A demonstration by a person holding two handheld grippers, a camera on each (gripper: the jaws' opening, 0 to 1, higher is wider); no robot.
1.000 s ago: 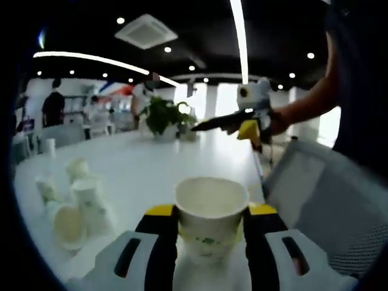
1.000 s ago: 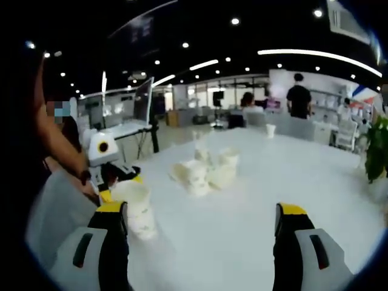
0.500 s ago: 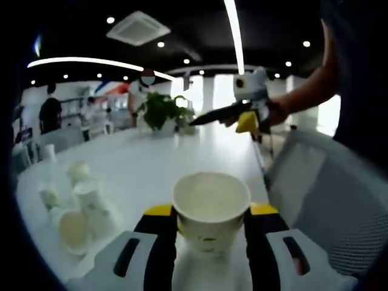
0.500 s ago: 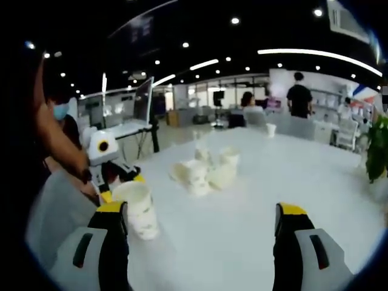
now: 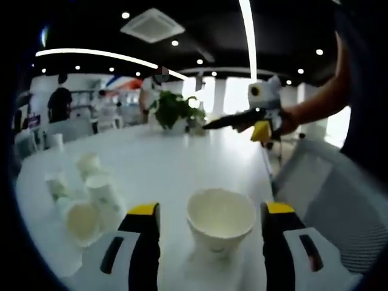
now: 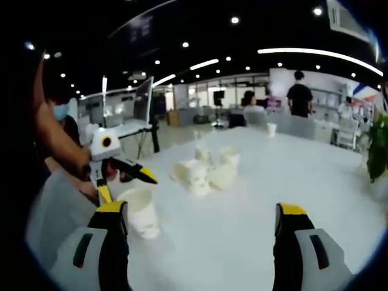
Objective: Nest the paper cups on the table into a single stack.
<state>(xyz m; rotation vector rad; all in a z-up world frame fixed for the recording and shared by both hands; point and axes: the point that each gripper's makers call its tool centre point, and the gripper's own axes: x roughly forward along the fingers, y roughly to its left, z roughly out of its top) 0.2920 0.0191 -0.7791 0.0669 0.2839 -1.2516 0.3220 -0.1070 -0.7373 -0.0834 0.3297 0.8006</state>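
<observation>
Upright between the spread jaws of the left gripper (image 5: pixel 212 239) stands one paper cup (image 5: pixel 220 219), touched by neither jaw; nothing shows inside it, and a faint greenish print low on its wall is too blurred to read. Farther along the white table (image 5: pixel 182 163) sits a cluster of paper cups (image 5: pixel 82 197), about five, some lying on their sides. A potted plant (image 5: pixel 173 111) stands at the far end. The right gripper (image 6: pixel 203 239) hangs wide open over the table.
</observation>
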